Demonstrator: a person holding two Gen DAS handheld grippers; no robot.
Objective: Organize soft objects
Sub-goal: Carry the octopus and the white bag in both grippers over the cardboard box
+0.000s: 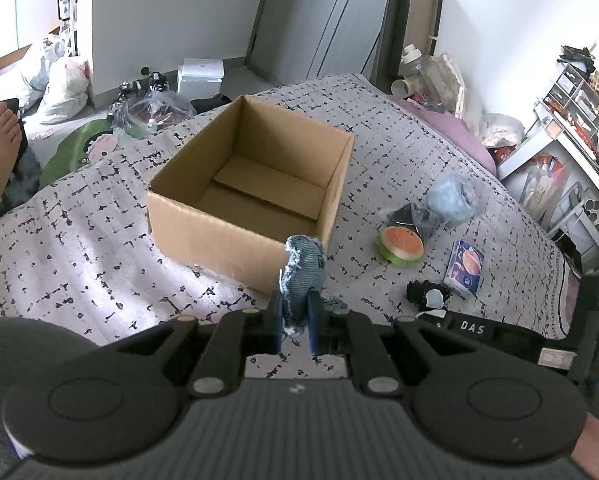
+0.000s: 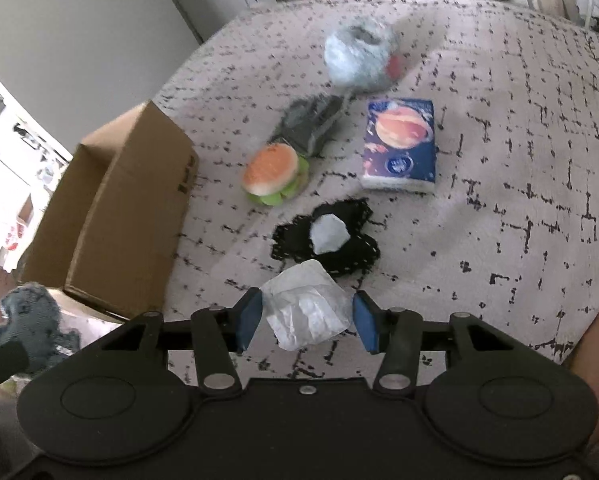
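L claw (image 1: 295, 316) is pinched on denim scrap (image 1: 301, 276), held just before box's (image 1: 203, 216) near corner. R claw (image 2: 305, 322) is spread w/ white bag (image 2: 305, 312) between pads, not touching. On bedspread (image 2: 479, 220) right of box: fluffy ball (image 2: 357, 58), tissue pack (image 2: 399, 144), grey pouch (image 2: 309, 126), burger toy (image 2: 273, 174), black cloth (image 2: 327, 236).

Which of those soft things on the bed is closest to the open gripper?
The crumpled white tissue, lying between the right gripper's open fingers. The burger toy and the rest lie farther off.
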